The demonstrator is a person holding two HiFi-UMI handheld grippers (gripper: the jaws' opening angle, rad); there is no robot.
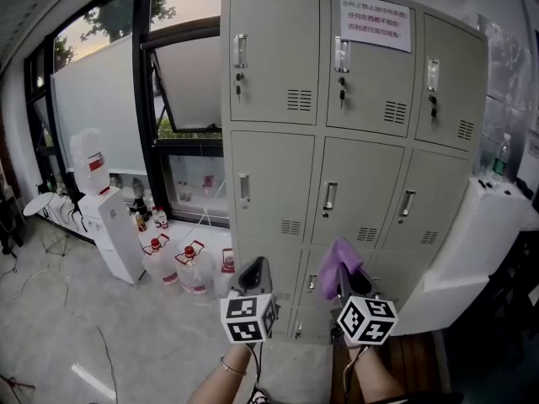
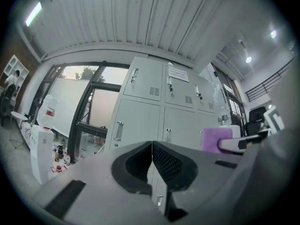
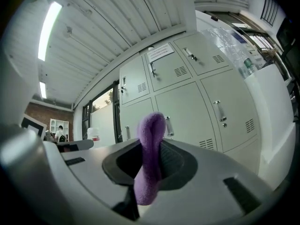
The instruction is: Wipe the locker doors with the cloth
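Cloth [image 3: 150, 139] stands clamped in the right gripper [image 3: 151, 162], short of the lockers [image 1: 354, 154]; left gripper [image 2: 151, 165] clenched empty.

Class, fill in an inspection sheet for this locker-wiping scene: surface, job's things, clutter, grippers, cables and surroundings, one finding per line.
Surface: grey lockers, every door in view shut; a notice on the top middle door.
Job's things: purple cloth, held off the doors.
Clutter: jugs on the floor left of the lockers, beside a water dispenser.
Grippers: left gripper jaws together, empty; right gripper shut on the cloth.
Cables: a thin cable on the floor at the left.
Surroundings: window left of the lockers; a white unit on their right.
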